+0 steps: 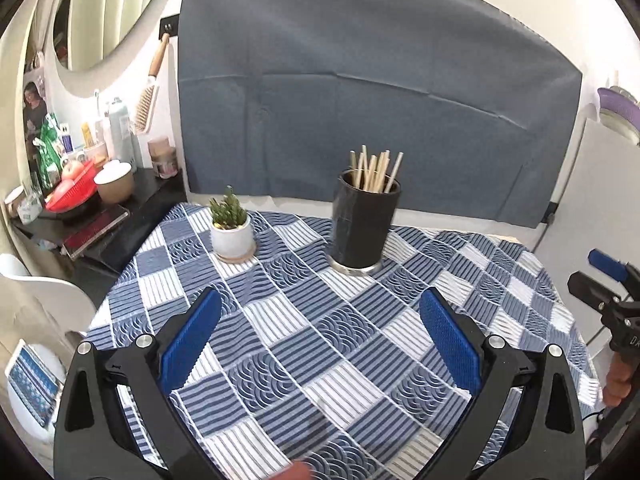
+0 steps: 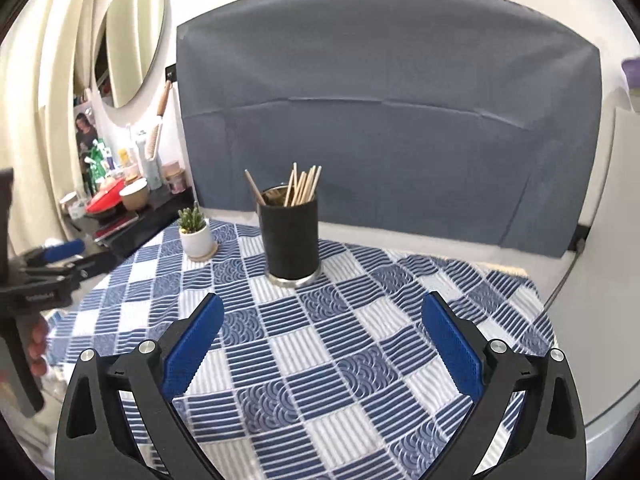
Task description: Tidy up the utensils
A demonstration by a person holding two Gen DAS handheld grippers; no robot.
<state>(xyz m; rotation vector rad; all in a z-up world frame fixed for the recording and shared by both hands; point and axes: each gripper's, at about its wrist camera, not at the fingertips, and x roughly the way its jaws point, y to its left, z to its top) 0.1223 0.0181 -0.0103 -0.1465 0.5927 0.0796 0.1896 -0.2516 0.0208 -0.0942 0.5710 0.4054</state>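
A black cylindrical holder [image 1: 363, 227] stands upright on the blue-and-white checked tablecloth [image 1: 312, 336], with several wooden chopsticks [image 1: 374, 170] standing in it. It also shows in the right wrist view [image 2: 292, 236], chopsticks [image 2: 302, 184] sticking up. My left gripper [image 1: 320, 308] is open and empty, hovering above the cloth in front of the holder. My right gripper [image 2: 322, 314] is open and empty, also short of the holder. The right gripper shows at the right edge of the left wrist view [image 1: 608, 288]; the left gripper shows at the left edge of the right wrist view [image 2: 52, 260].
A small cactus in a white pot [image 1: 232, 230] stands left of the holder, also in the right wrist view [image 2: 196, 236]. A dark side shelf [image 1: 132, 208] at the left carries bottles, a red basket and a cup. A grey-blue cloth [image 1: 360, 100] hangs on the wall behind.
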